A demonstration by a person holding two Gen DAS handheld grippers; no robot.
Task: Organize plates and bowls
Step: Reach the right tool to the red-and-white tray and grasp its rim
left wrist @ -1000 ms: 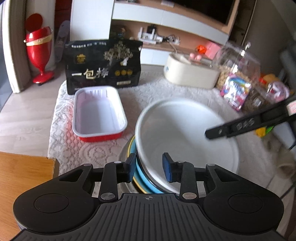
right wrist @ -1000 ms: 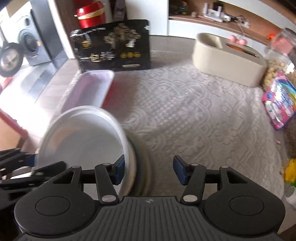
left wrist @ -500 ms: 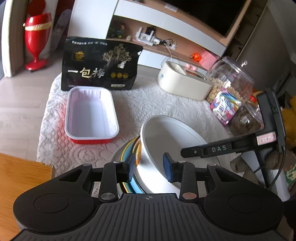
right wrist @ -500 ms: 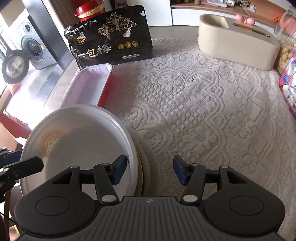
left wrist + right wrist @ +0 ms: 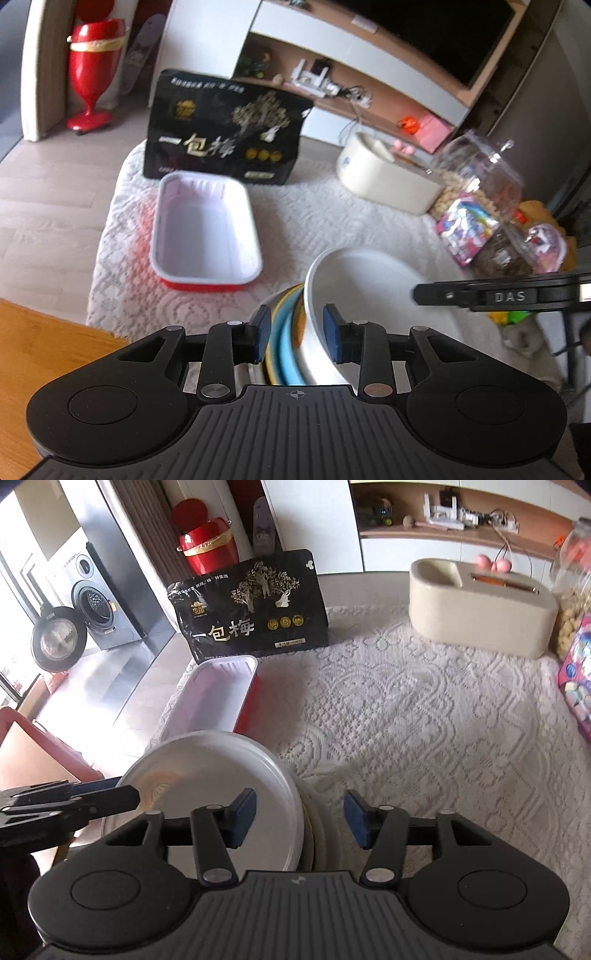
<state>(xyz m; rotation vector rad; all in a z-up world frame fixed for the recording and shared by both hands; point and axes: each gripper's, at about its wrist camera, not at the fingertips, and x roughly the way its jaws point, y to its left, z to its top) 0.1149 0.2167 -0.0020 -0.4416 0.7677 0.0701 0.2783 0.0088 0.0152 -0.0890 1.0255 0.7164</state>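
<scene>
The stack of plates (image 5: pixel 284 343) and white bowl (image 5: pixel 369 288) rims are straddled by the left gripper (image 5: pixel 297 338), contact unclear; the right gripper (image 5: pixel 299 821) is held wide over the lace tablecloth (image 5: pixel 424 720).

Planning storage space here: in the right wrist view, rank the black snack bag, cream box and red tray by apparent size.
1. black snack bag
2. cream box and red tray: too close to call, tray foreshortened.

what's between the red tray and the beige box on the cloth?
Nothing: only bare lace tablecloth lies between the red tray and the beige box. The right wrist view shows it best.
</scene>
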